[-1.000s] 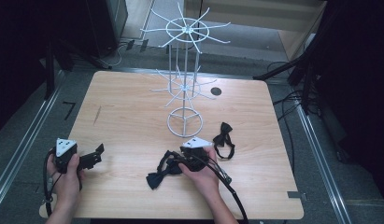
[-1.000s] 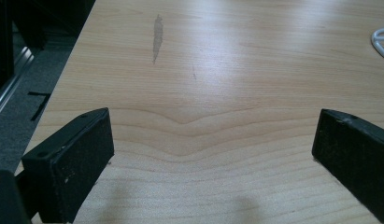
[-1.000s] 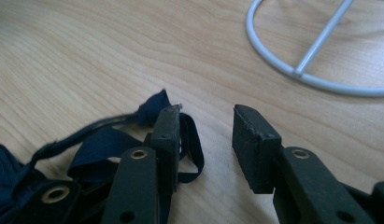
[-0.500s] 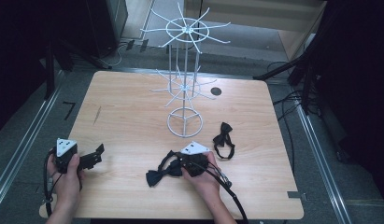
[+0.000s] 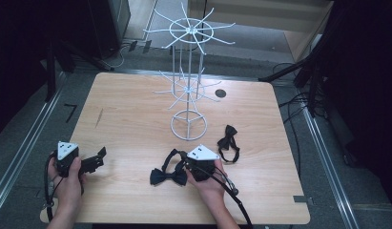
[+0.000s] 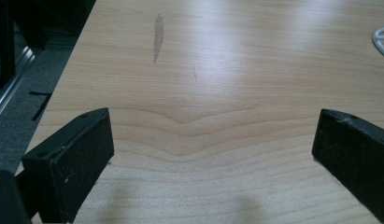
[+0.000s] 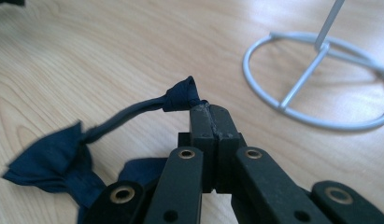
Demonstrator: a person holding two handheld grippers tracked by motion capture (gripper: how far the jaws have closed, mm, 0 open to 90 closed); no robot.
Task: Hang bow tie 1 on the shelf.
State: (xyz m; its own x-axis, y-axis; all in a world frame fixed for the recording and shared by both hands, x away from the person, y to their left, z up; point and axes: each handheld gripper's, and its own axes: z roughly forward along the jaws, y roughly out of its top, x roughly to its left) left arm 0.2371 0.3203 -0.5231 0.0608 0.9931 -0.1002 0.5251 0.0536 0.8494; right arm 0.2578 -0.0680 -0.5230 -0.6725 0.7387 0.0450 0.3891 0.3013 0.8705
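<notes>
A dark navy bow tie (image 5: 167, 176) lies on the wooden table (image 5: 136, 109) near the front middle, its strap looping up to the right. My right gripper (image 5: 180, 164) is shut on the strap's folded end (image 7: 180, 95); its jaws are pressed together (image 7: 210, 112), and the bow (image 7: 45, 161) lies low on the left. A second black bow tie (image 5: 228, 142) lies to the right of the rack's base. My left gripper (image 5: 96, 160) rests at the front left, open wide (image 6: 213, 140) over bare wood.
A white wire display rack (image 5: 189, 86) with two tiers of radiating hooks stands mid-table on a ring base (image 7: 316, 123), just beyond my right gripper. A dark round hole (image 5: 220, 93) sits behind it. The table's left edge (image 6: 63, 88) drops to the floor.
My right gripper has drawn slightly back toward the front edge, staying at the navy bow tie's strap. The left gripper has not moved.
</notes>
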